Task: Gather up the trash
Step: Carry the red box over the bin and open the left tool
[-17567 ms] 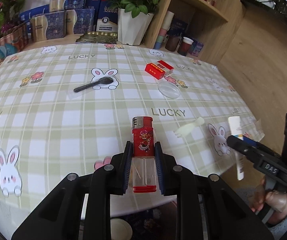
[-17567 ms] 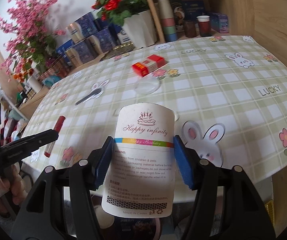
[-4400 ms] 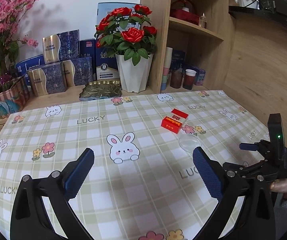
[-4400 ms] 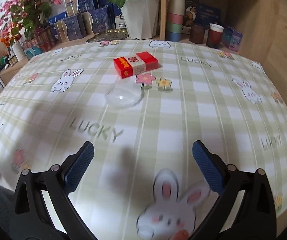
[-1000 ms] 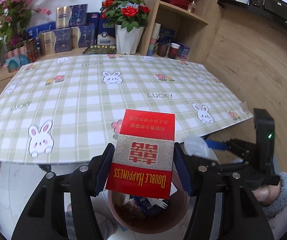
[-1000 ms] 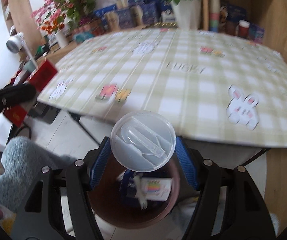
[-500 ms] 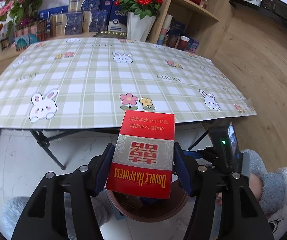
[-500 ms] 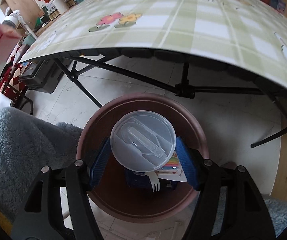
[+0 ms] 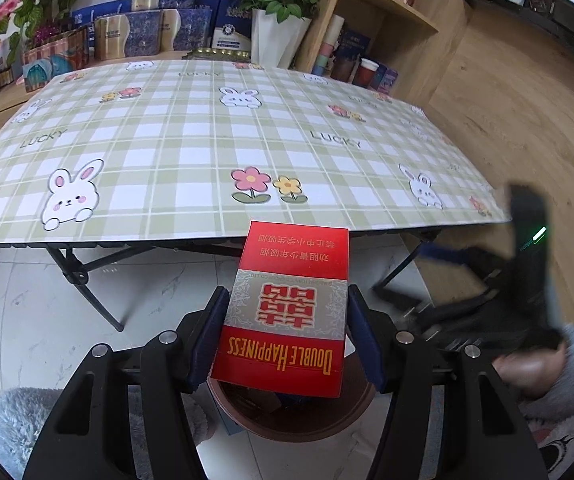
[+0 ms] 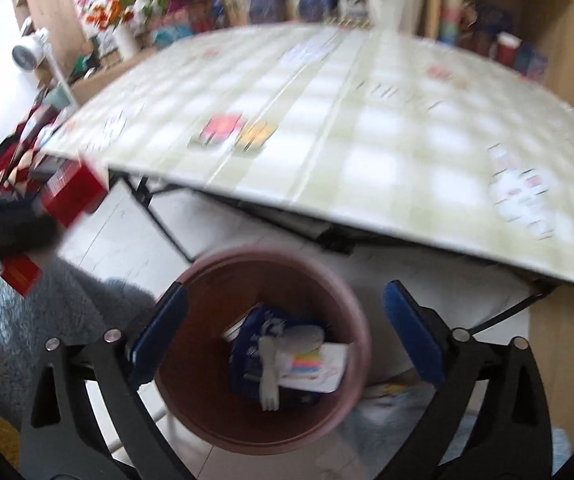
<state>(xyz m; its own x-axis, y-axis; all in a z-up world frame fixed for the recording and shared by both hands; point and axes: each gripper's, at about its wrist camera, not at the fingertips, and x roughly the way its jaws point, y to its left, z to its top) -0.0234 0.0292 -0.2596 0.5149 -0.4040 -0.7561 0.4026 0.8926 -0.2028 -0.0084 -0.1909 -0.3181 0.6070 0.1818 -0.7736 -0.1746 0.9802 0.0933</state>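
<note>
While left claw (image 9: 287, 336) clamps red box (image 9: 287, 312) above bin (image 10: 263, 352), right claw (image 10: 287, 336) just spread, empty.

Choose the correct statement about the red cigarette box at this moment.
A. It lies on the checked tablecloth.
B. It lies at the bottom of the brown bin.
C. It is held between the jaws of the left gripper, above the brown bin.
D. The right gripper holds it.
C: the red cigarette box sits clamped in the left gripper, with the brown bin just below it.
</note>
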